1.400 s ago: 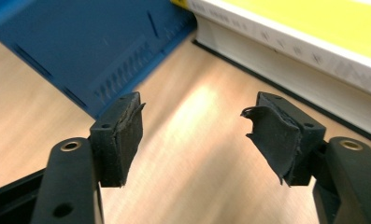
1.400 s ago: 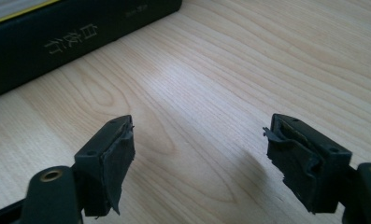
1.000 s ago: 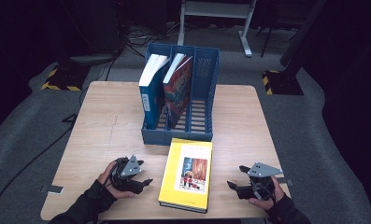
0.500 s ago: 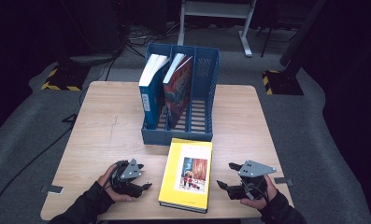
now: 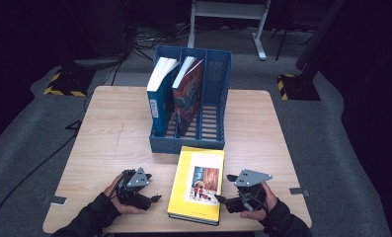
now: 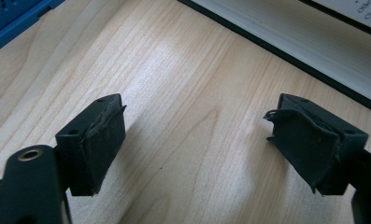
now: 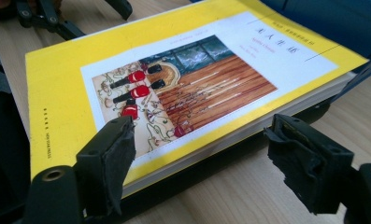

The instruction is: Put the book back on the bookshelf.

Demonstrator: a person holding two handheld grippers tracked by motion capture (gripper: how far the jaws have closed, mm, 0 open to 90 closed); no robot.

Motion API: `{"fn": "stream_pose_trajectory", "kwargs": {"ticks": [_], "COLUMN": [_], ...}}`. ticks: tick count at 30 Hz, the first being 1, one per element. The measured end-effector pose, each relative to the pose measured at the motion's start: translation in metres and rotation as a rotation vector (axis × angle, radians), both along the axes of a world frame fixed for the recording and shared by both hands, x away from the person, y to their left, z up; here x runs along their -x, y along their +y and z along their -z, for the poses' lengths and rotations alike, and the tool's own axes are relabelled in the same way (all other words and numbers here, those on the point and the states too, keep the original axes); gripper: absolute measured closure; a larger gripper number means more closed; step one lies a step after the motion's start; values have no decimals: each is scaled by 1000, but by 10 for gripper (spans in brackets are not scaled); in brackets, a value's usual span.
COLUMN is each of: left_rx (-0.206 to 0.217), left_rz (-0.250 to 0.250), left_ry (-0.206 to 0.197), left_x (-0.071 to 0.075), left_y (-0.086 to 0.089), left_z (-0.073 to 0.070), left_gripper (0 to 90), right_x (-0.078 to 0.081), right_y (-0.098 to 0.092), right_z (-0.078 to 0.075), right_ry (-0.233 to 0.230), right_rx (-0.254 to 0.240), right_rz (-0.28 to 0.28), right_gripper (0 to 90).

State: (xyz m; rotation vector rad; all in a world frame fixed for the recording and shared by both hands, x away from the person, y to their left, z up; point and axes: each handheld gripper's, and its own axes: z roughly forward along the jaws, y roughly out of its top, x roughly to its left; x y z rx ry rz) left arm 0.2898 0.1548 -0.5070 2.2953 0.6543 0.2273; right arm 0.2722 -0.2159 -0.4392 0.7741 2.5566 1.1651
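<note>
The pale wooden table [image 5: 109, 133] is showing a smooth, faintly sheened grain, while the flat yellow paperback book [image 5: 197, 182] lying on it is catching light on a glossy card cover — its matt paper page edges [image 7: 248, 128] are looking slightly rough. The blue slotted file rack [image 5: 215, 98] is reading as hard plastic, and the black gripper pads [image 6: 103, 140] are looking like torn, matt rubber — frayed at the edges.

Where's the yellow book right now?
In the high view the yellow book lies flat at the table's near edge, just in front of the blue file rack, between the left tool and right tool.
</note>
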Motion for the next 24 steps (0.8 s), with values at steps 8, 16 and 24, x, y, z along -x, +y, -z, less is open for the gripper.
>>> {"fn": "stream_pose_trajectory", "kwargs": {"ticks": [8,16,24], "left_rx": [1,2,2], "left_rz": [10,17,25], "left_ry": [3,2,4], "left_x": [-2,-3,-3], "left_y": [-8,-14,-15], "left_z": [0,0,0], "left_gripper": [150,149,150], "right_x": [-10,-20,-23], "right_y": [3,8,11], "right_z": [13,14,13], "right_ry": [97,147,130], "right_rx": [-1,1,8], "right_rz": [0,-31,-32], "right_gripper": [160,144,156]}}
